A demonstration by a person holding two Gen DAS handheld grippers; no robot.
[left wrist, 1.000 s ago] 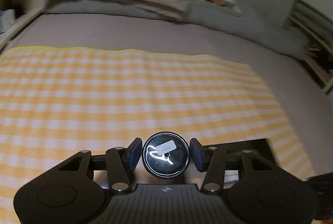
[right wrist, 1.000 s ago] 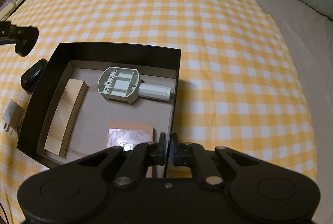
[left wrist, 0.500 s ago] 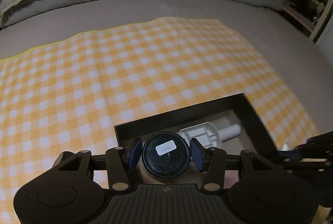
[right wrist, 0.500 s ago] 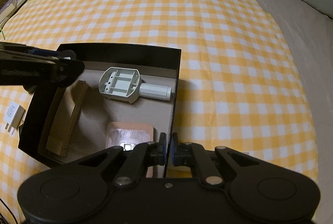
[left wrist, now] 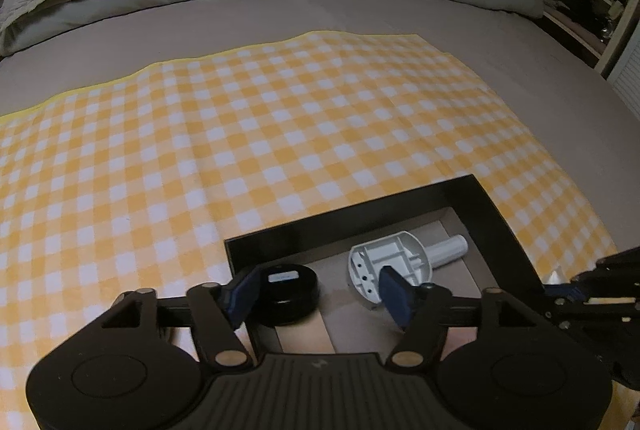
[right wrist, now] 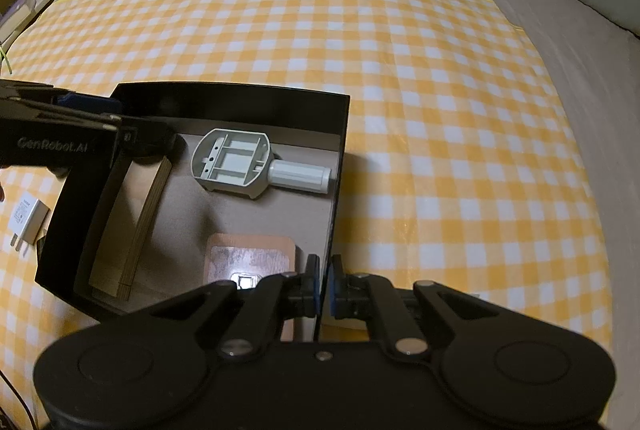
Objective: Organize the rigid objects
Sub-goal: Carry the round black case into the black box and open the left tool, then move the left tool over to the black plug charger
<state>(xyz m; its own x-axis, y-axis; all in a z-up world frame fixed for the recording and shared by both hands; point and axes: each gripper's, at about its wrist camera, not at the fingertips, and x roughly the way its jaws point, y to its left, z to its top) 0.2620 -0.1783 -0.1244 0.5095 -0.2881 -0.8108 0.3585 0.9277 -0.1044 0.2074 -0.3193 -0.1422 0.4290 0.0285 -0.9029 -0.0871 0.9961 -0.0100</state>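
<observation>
Inside black box: puck, grey tool

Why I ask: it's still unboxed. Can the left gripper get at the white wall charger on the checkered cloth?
Probably yes: the left gripper is open, and the white wall charger lies uncovered beside the black box, nearest that gripper.

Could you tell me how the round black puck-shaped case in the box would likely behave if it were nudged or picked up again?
The round black puck-shaped case lies flat and squat, so it probably slides rather than rolls. Its glossy lid suggests a somewhat slippery grip. It appears rigid; the open left tongs would likely meet a hard rim.
</observation>
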